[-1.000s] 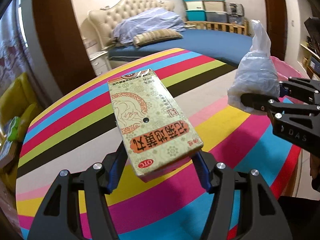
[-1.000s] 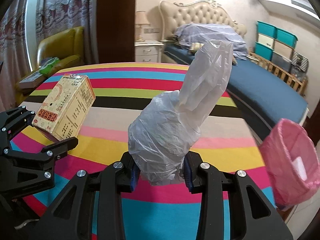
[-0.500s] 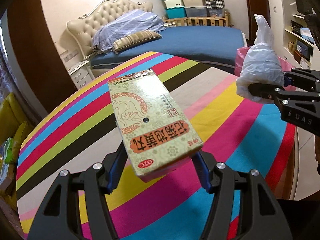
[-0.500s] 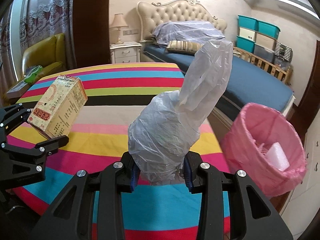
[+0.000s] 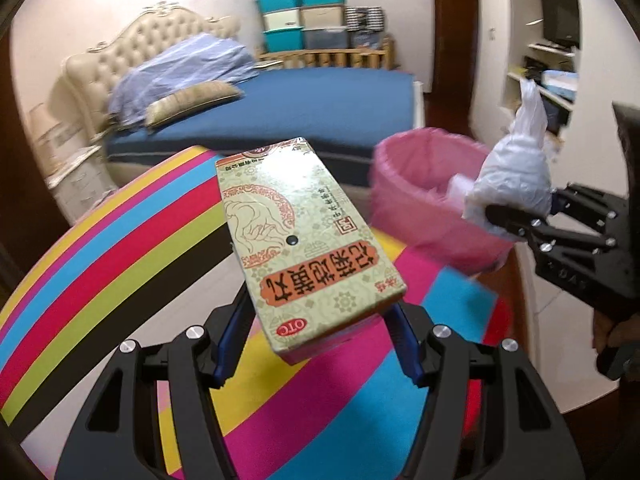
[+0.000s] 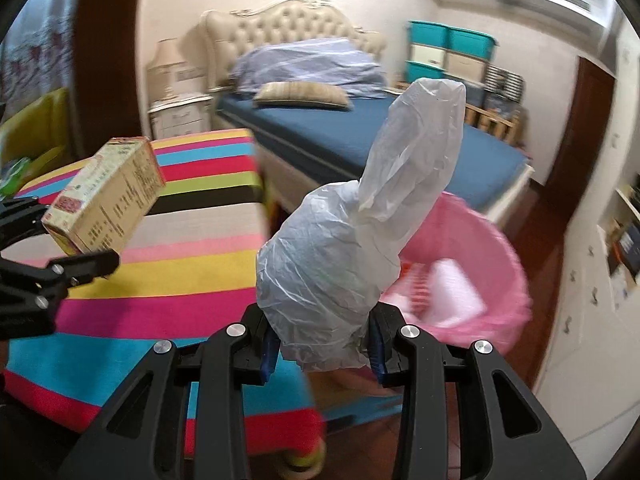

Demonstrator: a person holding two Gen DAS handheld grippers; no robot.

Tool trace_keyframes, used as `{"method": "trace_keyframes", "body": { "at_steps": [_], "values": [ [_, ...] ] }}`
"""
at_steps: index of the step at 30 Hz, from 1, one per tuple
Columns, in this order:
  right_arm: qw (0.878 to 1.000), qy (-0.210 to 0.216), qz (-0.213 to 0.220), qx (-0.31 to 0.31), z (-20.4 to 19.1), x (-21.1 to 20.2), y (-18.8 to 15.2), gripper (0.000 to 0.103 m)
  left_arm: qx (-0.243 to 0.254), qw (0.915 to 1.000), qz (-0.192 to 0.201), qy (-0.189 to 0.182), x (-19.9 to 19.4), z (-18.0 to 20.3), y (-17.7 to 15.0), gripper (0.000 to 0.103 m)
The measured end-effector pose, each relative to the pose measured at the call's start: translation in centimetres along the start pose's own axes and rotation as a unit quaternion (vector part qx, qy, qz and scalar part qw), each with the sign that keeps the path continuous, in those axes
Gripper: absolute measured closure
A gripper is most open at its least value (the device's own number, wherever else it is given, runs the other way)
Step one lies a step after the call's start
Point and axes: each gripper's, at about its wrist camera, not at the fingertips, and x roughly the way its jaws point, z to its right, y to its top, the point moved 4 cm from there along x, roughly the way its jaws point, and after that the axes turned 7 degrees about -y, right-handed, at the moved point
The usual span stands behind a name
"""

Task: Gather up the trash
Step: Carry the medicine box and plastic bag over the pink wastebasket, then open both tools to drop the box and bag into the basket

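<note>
The left tool (image 5: 316, 344) is squeezed onto the near end of a long green and cream cardboard medicine box (image 5: 304, 240). The box sticks out ahead of it, up in the air over the striped round tabletop (image 5: 100, 264). The right tool (image 6: 320, 354) is pinched narrow around the bottom of a crumpled white plastic bag bundle (image 6: 340, 264), and the bag's loose top stands up above it.

Both tools have swung across the tabletop toward its right edge. A second ago the pink trash basket with a pink liner (image 6: 488, 248) was only peeking in at the side. Now it sits big and close, just past the tabletop's edge, on the floor side near the blue bed (image 6: 360, 140). The grips look the same as before, so nothing has slipped. I think this means both pieces of trash are almost at the basket, and letting go is the next thing to do.

The left view shows the box's printed top and the right tool with its bag (image 5: 516, 184) out in front of the basket's rim. It looks nearer the basket than the box is. The right view shows inside the basket, where something white (image 6: 452, 292) already lies, though it is blurry. It also shows the box's side (image 6: 108, 192) off to the left over the tabletop.
</note>
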Motion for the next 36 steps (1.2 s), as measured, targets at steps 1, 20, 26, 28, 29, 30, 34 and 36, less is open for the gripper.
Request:
{"method": "trace_keyframes", "body": {
  "at_steps": [1,20,26,28,29,30,34,36],
  "values": [
    [1.000,-0.005,-0.001,0.006,0.9,0.2,-0.1,0.068,0.005,0.9999,-0.001,-0.009,0.7,0.8,0.8,0.042],
    [0.998,-0.034,-0.010,0.044,10.3,5.9,-0.3,0.066,0.044,0.9939,-0.011,-0.101,13.8,10.9,13.5,0.042],
    [0.999,-0.022,0.000,0.040,10.2,7.0,0.2,0.064,0.043,0.9936,-0.013,-0.104,16.2,11.3,14.9,0.041],
    [0.999,-0.011,0.004,0.031,9.7,7.4,0.4,0.031,0.039,0.9931,-0.013,-0.110,16.4,11.2,14.8,0.030],
    [1.000,-0.009,0.008,0.027,9.6,7.5,0.4,0.024,0.033,0.9932,-0.007,-0.111,16.3,10.9,15.0,0.024],
    [1.000,-0.010,0.013,0.023,9.5,7.5,0.5,0.022,0.027,0.9936,0.001,-0.109,16.1,10.6,15.1,0.015],
    [0.999,-0.029,0.018,0.025,9.9,6.6,0.2,0.022,0.021,0.9949,0.033,-0.092,13.3,8.5,15.1,0.005],
    [0.998,-0.043,0.028,0.026,10.2,5.4,0.2,0.022,0.020,0.9951,0.059,-0.076,11.2,7.8,15.3,0.005]
  ]
}}
